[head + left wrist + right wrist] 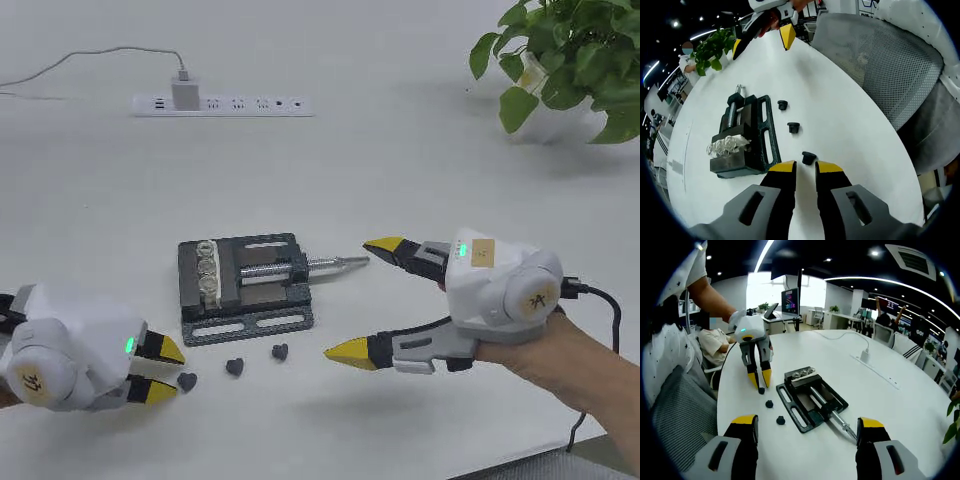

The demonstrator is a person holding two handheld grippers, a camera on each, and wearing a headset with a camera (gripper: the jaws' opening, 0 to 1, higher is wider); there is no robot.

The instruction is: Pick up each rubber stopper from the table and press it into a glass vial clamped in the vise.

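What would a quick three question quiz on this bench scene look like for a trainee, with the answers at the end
1. How many rubber stoppers lie loose on the table in front of the vise?
2. True or false: the right gripper is shut on a stopper.
3. Where are the glass vials? A, clamped in the vise; B, lying on the table beside the stoppers; C, held in the right gripper.
Key: 1, three. 2, false: its jaws stand wide open and hold nothing. 3, A.
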